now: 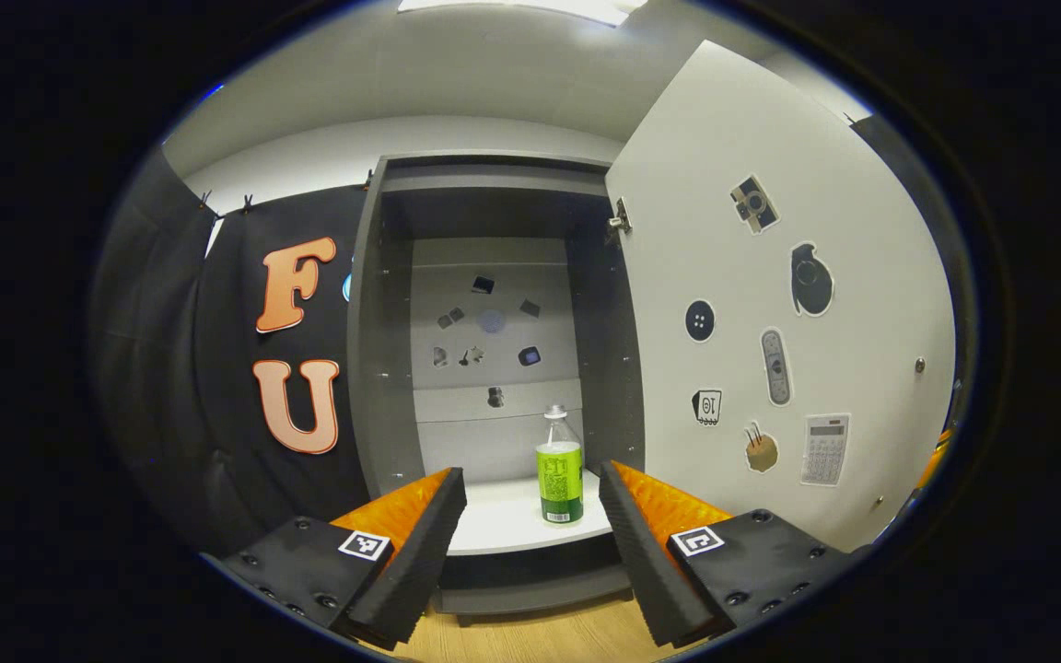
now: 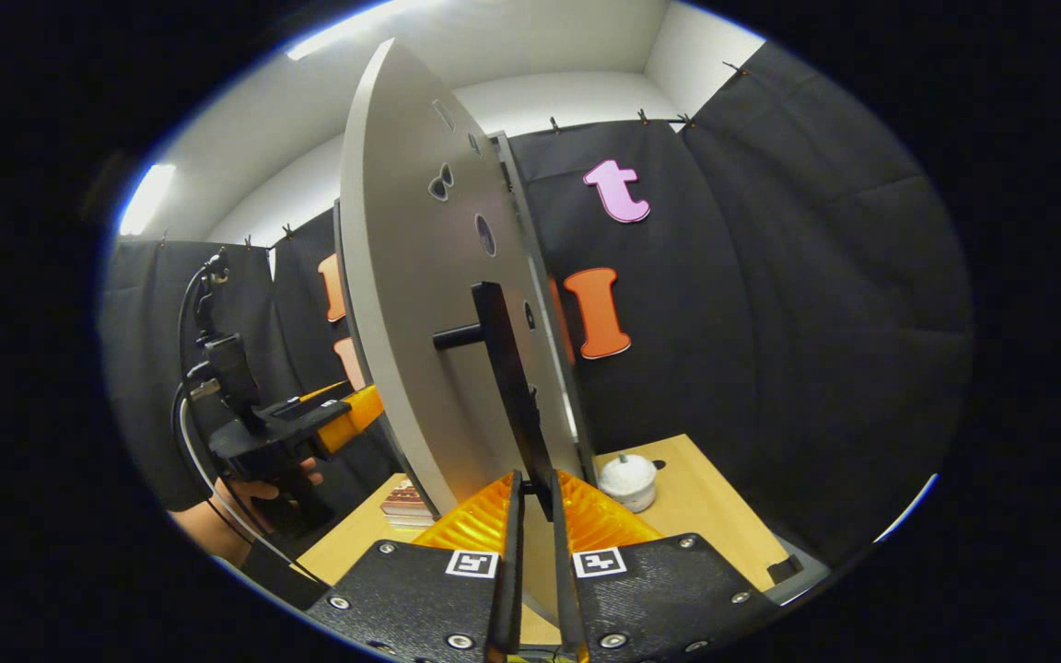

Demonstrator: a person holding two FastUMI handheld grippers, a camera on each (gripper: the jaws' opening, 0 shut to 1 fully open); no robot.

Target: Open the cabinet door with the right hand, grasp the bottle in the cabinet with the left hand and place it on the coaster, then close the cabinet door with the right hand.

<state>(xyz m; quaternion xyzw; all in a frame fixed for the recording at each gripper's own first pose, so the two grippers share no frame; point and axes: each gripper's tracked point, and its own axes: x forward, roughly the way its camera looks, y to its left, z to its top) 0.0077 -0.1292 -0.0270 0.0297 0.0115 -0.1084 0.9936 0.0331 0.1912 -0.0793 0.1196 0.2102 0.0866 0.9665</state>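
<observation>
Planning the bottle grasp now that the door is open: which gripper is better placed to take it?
Left. The left gripper is open and faces the bottle on the cabinet shelf, while the right gripper is shut on the door handle.

Cloth-walled test booth (image 2: 770, 304), stickered cabinet (image 1: 494, 322)

Both views near cabinet door (image 1: 770, 304)
</observation>
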